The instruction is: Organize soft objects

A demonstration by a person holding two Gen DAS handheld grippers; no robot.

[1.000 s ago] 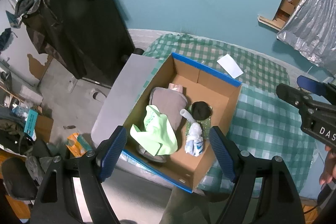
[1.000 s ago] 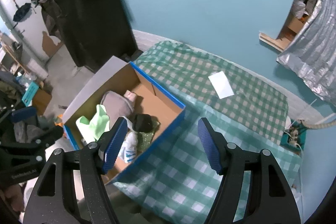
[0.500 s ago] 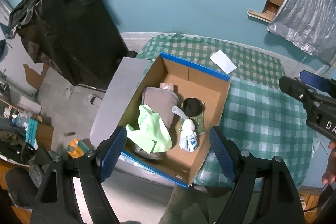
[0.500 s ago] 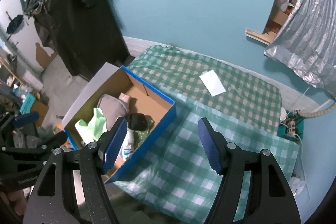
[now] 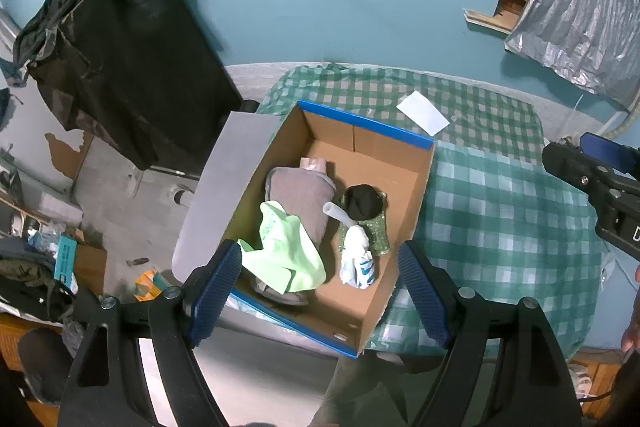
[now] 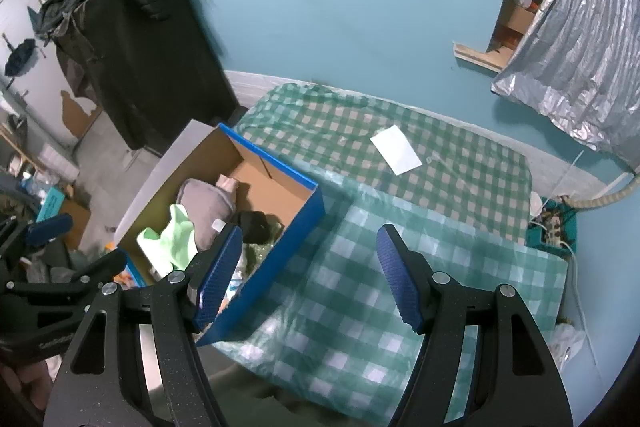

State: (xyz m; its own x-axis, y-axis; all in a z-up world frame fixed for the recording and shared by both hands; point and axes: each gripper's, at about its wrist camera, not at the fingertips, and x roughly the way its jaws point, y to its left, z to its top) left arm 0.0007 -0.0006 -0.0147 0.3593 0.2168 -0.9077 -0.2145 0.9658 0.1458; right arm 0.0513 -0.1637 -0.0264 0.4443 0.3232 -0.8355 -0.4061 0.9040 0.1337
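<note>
An open cardboard box with blue edges [image 5: 366,125] [image 6: 306,219] sits on the left end of a green checked table. It holds a grey cushion [image 5: 302,199] [image 6: 206,201], a light green cloth [image 5: 286,247] [image 6: 176,239], a black soft ball [image 5: 362,203] [image 6: 254,225], a white and blue pouch [image 5: 356,261] and a green glittery pad [image 5: 378,233]. My left gripper [image 5: 320,291] is open and empty, high above the box's near side. My right gripper [image 6: 310,275] is open and empty, high above the table just right of the box.
A white paper [image 5: 422,111] [image 6: 396,149] lies on the far part of the green checked cloth [image 5: 508,211] [image 6: 432,163]. A black cabinet draped with dark clothes [image 5: 120,67] stands left. Clutter covers the floor at left [image 5: 60,259]. Silver foil sheeting [image 6: 580,47] hangs at right.
Both grippers have risen and pulled back; the box and table look smaller and further off. Both stay open and empty. Nothing in the box moved.
</note>
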